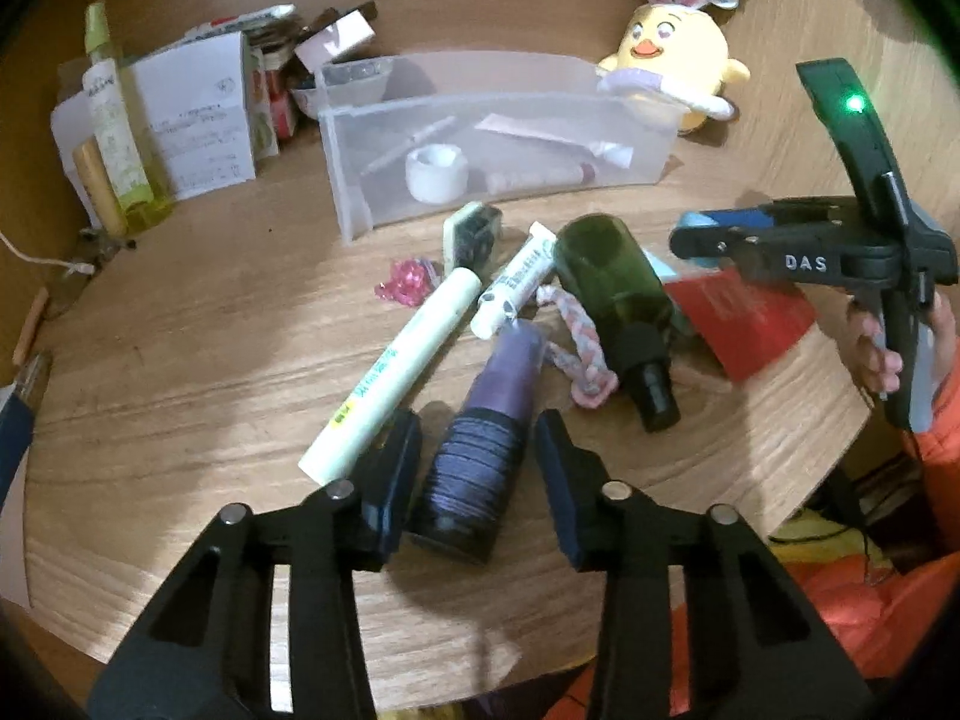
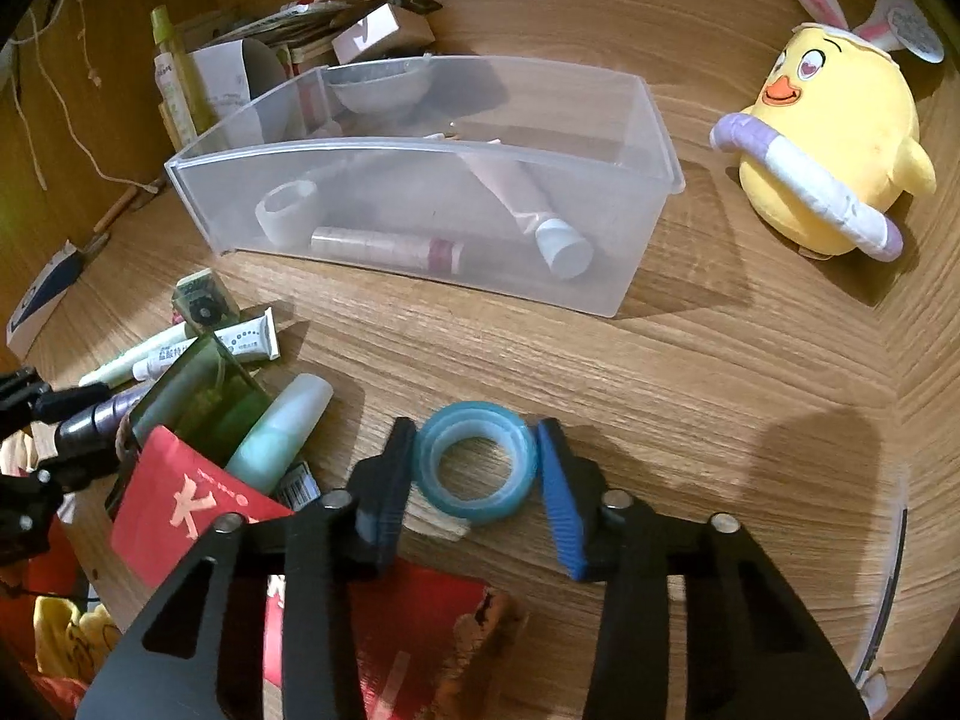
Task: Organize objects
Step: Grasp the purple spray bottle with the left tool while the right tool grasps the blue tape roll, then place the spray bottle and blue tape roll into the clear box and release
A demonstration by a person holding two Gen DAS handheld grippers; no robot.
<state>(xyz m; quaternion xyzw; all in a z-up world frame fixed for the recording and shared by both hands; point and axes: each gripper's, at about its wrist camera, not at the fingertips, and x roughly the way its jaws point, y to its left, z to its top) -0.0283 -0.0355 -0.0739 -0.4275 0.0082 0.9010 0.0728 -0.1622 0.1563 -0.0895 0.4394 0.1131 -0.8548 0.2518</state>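
Note:
A purple bottle [image 1: 480,420] with a dark ridged cap lies on the wooden table [image 1: 210,372]. My left gripper [image 1: 477,441] is shut on that cap, a pad on each side. A blue tape roll [image 2: 474,462] lies flat on the table, and my right gripper [image 2: 475,444] is shut on it, both pads against its rim. A clear plastic bin [image 2: 420,180] stands beyond and holds a white ring, a pink tube and a slim tube. In the left wrist view the right gripper [image 1: 690,240] shows at the right.
Around the purple bottle lie a green spray bottle [image 1: 612,282], a white tube [image 1: 396,360], a small white tube [image 1: 516,282], a braided cord [image 1: 576,360] and a red packet [image 2: 180,510]. A yellow plush chick [image 2: 834,150] sits far right. Boxes and bottles [image 1: 180,120] crowd the far left.

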